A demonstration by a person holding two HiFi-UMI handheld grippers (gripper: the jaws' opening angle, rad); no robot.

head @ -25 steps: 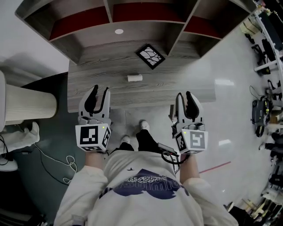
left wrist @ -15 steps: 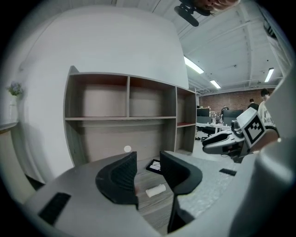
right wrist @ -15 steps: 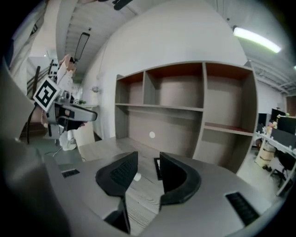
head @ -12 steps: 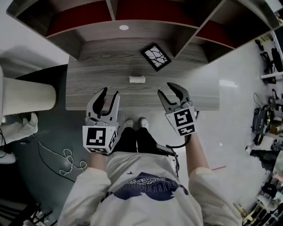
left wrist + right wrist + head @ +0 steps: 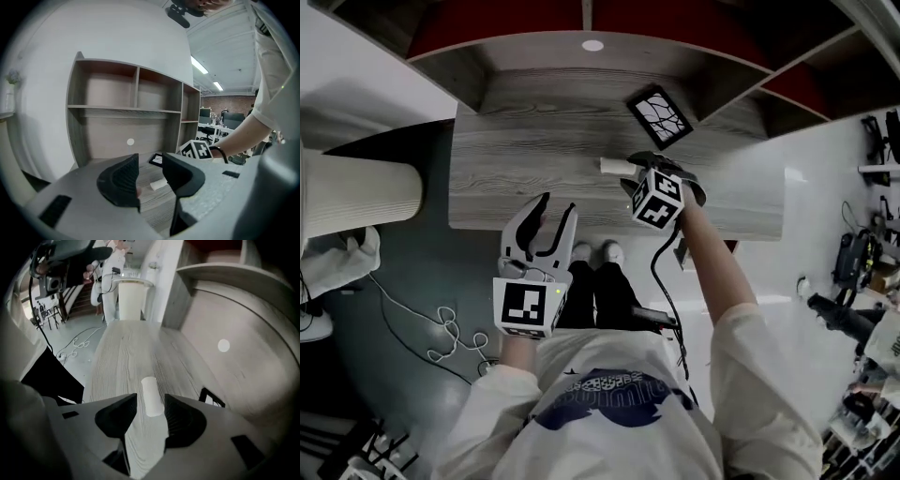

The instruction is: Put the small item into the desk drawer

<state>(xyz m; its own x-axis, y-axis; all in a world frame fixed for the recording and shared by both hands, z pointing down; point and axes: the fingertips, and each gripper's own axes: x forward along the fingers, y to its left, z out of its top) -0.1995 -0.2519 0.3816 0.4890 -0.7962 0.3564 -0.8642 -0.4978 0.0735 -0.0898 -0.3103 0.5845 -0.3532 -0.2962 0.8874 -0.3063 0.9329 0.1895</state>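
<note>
Matt, grained wood — the desk (image 5: 516,178); smooth small item (image 5: 612,166)

Even indoor light, heavy fisheye bending.
Ceiling strip lights (image 5: 200,65) glow at the left gripper view's upper right; both gripper views fade to black corners; the pale floor (image 5: 825,216) glares at the head view's right.

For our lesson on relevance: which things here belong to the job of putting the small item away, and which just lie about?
Job: roll, desk, right gripper.
Lying about: framed tile, cables, white bin.
</note>
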